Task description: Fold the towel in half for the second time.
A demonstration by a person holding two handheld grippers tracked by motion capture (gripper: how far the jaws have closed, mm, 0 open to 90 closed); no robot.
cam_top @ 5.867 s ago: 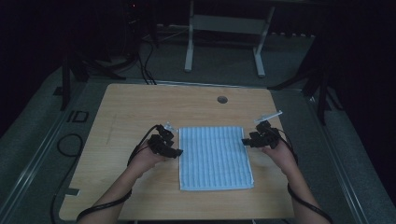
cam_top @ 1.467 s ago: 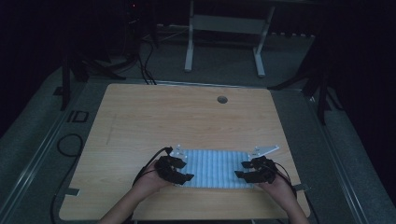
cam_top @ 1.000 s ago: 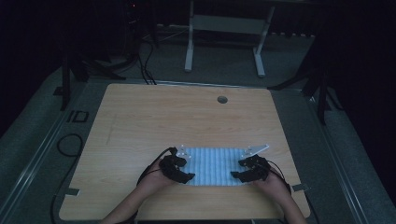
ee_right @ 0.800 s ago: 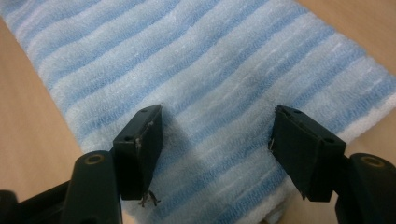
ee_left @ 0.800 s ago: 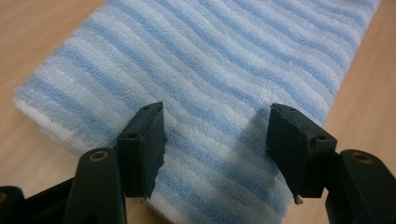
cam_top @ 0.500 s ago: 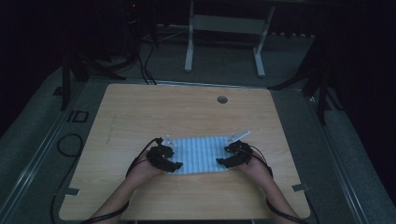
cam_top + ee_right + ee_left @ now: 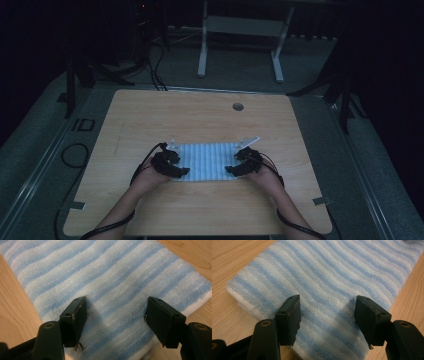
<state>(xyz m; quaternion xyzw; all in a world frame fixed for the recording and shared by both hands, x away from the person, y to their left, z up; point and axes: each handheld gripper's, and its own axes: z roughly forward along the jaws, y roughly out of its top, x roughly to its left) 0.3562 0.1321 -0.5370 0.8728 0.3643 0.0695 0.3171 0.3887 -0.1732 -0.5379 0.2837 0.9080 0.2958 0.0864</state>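
Since ~6 s ago the towel (image 7: 207, 161) went from a full sheet spread mid-table to a short folded strip, w/ both hands now nearer the person's edge. Since half a sec back: hands barely shifted. Towel lies flat on the table (image 7: 200, 115), front-centre, long side running left–right, blue/white stripes.

L gripper (image 7: 176, 170) sits over the towel's left end; in the left gripper view its jaws stand apart, released, above the cloth (image 7: 327, 282), nothing pinched btw them.

R gripper (image 7: 234, 169) is over the right end; its jaws have just been opening, now spread wide over the stripes (image 7: 117, 290), no cloth gripped, though a few loose fibres cling to one pad.

Table's cable hole (image 7: 238, 106) is well apart, at the far side.
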